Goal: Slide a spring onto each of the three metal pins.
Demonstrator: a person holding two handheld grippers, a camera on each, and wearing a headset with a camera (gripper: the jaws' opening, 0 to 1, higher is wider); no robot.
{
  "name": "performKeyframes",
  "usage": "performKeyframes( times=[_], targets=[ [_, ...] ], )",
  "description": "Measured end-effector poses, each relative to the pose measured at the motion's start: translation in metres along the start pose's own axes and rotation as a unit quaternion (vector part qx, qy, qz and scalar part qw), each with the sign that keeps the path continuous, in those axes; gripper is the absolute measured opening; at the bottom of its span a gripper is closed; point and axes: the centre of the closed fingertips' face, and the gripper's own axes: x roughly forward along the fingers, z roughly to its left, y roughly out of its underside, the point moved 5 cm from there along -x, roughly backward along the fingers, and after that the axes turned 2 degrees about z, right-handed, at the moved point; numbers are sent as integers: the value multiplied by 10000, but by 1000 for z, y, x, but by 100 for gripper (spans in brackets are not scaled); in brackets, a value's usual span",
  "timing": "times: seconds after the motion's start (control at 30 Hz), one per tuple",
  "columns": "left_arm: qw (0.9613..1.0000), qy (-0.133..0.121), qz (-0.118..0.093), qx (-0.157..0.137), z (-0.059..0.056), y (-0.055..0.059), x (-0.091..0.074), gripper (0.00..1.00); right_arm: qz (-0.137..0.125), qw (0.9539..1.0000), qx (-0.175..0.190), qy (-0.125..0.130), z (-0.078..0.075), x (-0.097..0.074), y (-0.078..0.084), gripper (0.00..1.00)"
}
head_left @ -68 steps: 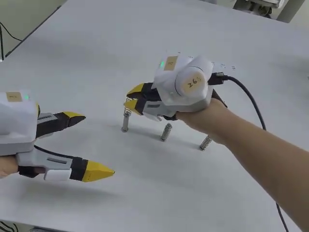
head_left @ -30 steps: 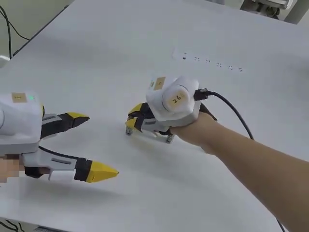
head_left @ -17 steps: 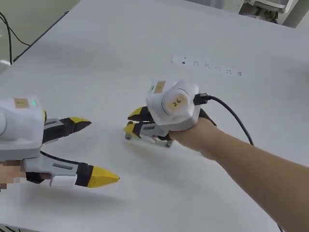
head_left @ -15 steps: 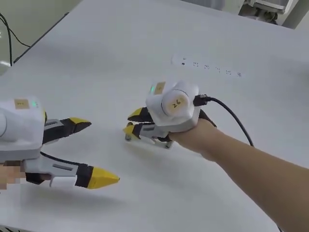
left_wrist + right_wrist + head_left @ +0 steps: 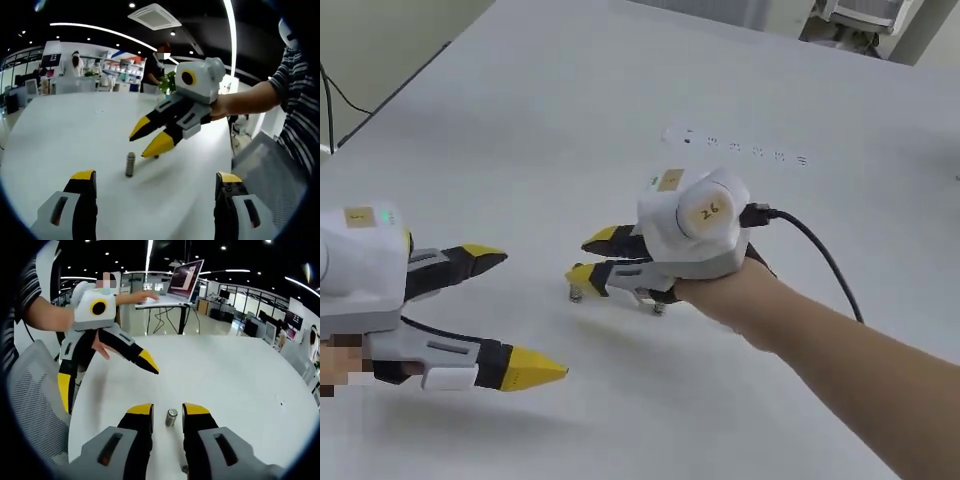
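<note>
A short metal pin with a spring [image 5: 576, 292] around it stands on the white table [image 5: 520, 130]. It also appears in the left gripper view as the sprung pin [image 5: 130, 164] and in the right gripper view as the pin [image 5: 171, 417]. A second sprung pin [image 5: 658, 305] stands to its right, partly under the hand. My right gripper [image 5: 590, 260] hovers low just above the first pin, jaws slightly apart and holding nothing; the right gripper [image 5: 169, 410] frames the pin between its tips. My left gripper [image 5: 510, 315] rests wide open at the near left, aimed at the pins, left gripper [image 5: 156, 176] empty.
A white power strip [image 5: 735, 148] lies further back on the table. The right gripper's black cable [image 5: 820, 250] trails to the right. The table's left edge [image 5: 410, 75] runs along a floor with cables. A mesh chair [image 5: 35, 405] is behind me.
The right gripper came down from the top of the left pin to just above the table, and its jaws parted. The spring now sits down over that pin. The left gripper stayed put.
</note>
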Motion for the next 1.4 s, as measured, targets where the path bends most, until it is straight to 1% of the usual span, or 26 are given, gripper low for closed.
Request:
performKeyframes(
  times=[0.13, 0.2, 0.3, 0.47, 0.57, 0.63, 0.8, 0.87, 1.03, 1.13, 1.2, 1.3, 1.4],
  targets=[
    [10000, 6, 7, 26, 0, -1, 0, 96, -134, 9997, 218, 30, 1, -9, 2, 23],
    [10000, 6, -5, 34, 0, -2, 0, 96, -184, 9993, 316, 41, 2, -14, 3, 25],
    [10000, 10, -13, 55, 1, -4, 1, 96, -204, 9992, 327, 104, 2, -21, 6, 28],
    [9999, 52, -23, 85, 0, -8, 4, 97, -265, 9985, 461, 160, 2, -32, 12, 32],
    [9999, 93, -67, 80, -2, -11, 6, 97, -369, 9978, 505, 200, 3, -39, 14, 37],
    [9998, 128, -137, 86, -4, -15, 8, 98, -406, 9976, 520, 217, 4, -43, 16, 40],
    [9997, 168, -147, 131, -5, -17, 10, 98, -529, 9961, 645, 288, 5, -57, 25, 45],
    [9996, 181, -161, 133, -5, -18, 10, 98, -634, 9949, 692, 355, 5, -64, 29, 48],
    [9995, 205, -191, 152, -6, -20, 11, 98, -745, 9923, 868, 464, 6, -82, 46, 54],
    [9994, 218, -190, 172, -7, -21, 12, 98, -795, 9900, 1027, 548, 4, -92, 56, 57],
    [9994, 214, -203, 180, -7, -22, 12, 98, -849, 9893, 1043, 573, 4, -98, 59, 58],
    [9993, 242, -224, 184, -9, -23, 14, 98, -1017, 9862, 1163, 596, 6, -109, 63, 63],
    [9993, 255, -215, 191, -10, -23, 14, 98, -1086, 9843, 1252, 610, 8, -116, 68, 67]
  ],
)
